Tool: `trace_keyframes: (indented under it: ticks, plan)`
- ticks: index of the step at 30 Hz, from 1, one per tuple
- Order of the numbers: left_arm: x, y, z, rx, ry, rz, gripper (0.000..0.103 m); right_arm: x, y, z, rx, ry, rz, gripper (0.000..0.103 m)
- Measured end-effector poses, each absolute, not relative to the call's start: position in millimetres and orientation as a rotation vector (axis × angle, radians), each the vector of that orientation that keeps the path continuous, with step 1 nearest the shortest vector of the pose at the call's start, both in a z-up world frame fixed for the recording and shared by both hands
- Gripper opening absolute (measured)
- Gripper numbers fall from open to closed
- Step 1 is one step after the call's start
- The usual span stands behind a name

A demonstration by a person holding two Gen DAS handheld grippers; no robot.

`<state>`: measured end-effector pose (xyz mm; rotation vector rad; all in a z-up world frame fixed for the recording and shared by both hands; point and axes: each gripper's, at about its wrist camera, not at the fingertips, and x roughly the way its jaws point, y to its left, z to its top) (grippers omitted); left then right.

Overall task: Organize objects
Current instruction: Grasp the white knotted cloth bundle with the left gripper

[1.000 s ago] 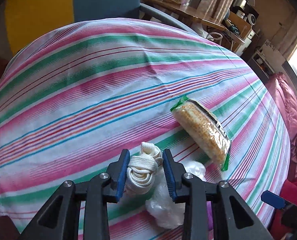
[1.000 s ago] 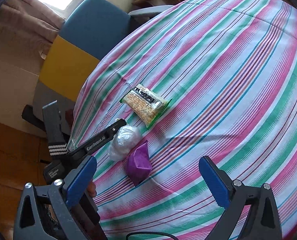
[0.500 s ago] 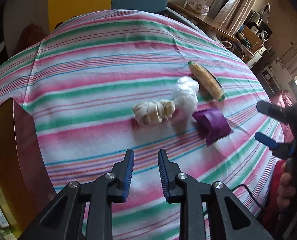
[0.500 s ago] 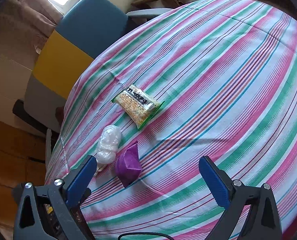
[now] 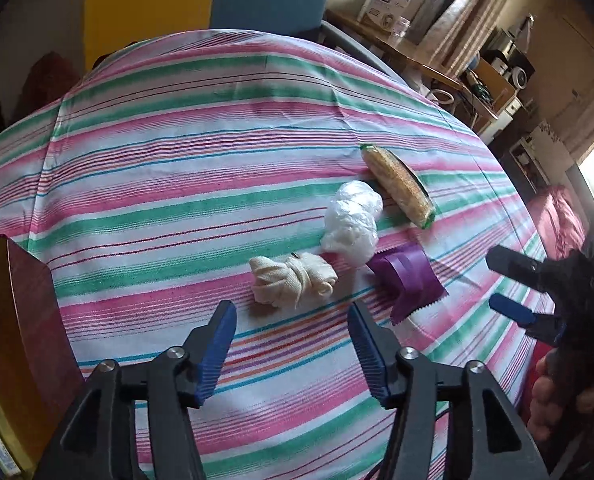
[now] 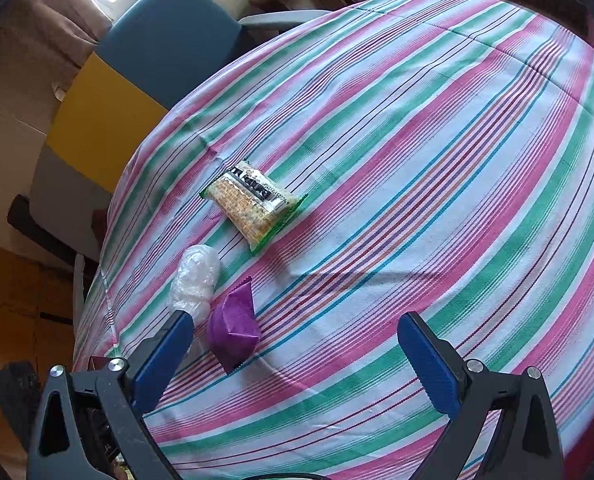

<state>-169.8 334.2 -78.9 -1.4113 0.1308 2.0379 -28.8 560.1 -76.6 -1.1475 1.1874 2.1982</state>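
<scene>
Four objects lie in a row on the striped tablecloth (image 5: 177,184): a cream rolled strap (image 5: 293,282), a crumpled clear plastic bag (image 5: 351,222), a purple packet (image 5: 411,280) and a cracker pack (image 5: 397,182). My left gripper (image 5: 293,344) is open and empty, just short of the strap. My right gripper (image 6: 297,356) is open and empty, near the purple packet (image 6: 235,330), with the plastic bag (image 6: 195,280) and the cracker pack (image 6: 253,206) beyond. The right gripper also shows in the left wrist view (image 5: 513,288).
A blue and yellow chair (image 6: 137,80) stands at the far table edge. A wooden desk with boxes (image 5: 393,12) is behind. A brown box (image 5: 13,320) sits at the left. The tablecloth (image 6: 437,160) stretches wide to the right.
My left gripper let go of the rolled strap, backed away from it and opened wider. The strap now lies in line with the other objects. The right gripper stayed open.
</scene>
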Motion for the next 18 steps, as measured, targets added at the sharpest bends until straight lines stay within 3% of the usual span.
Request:
trace_keyframes:
  ticks: [6,10,18]
  plan:
    - [-180,358,-97,-1.433,0.131,2.047,0.061,-31,559,-75,-1.159,1.198,2.218,0.103]
    - [-182,365,-107,-1.425,0.201,2.078,0.046,-33,556,-73,-1.162,1.185,2.235,0.103]
    - [-168,350,-101,-1.393,0.23,2.088,0.042,-41,551,-75,-1.201,1.146,2.257,0.101]
